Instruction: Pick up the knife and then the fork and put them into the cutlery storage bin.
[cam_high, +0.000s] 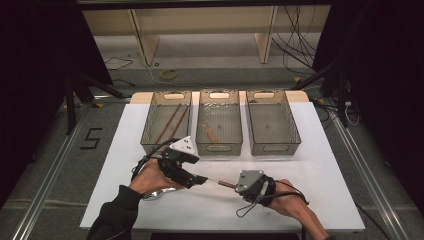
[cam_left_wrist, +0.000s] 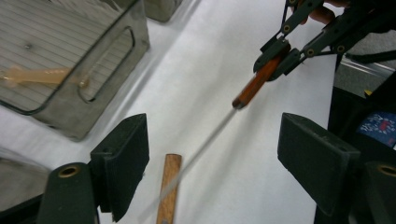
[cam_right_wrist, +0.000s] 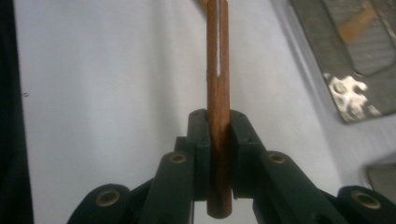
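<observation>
Wooden-handled and thin-bladed, the metal utensil (cam_left_wrist: 250, 88) sits clamped by its brown handle in your right claw (cam_right_wrist: 218, 140), whose jaws are closed tight on the wood. Its pale metal shaft runs from there toward your left claw (cam_left_wrist: 212, 161) and passes between those jaws, which stand wide apart with no pad touching it. Your left claw hangs above the white surface (cam_high: 300, 165), where a second brown wooden stick (cam_left_wrist: 169, 186) lies just beneath it, near the clear plastic bin (cam_left_wrist: 93, 70).
</observation>
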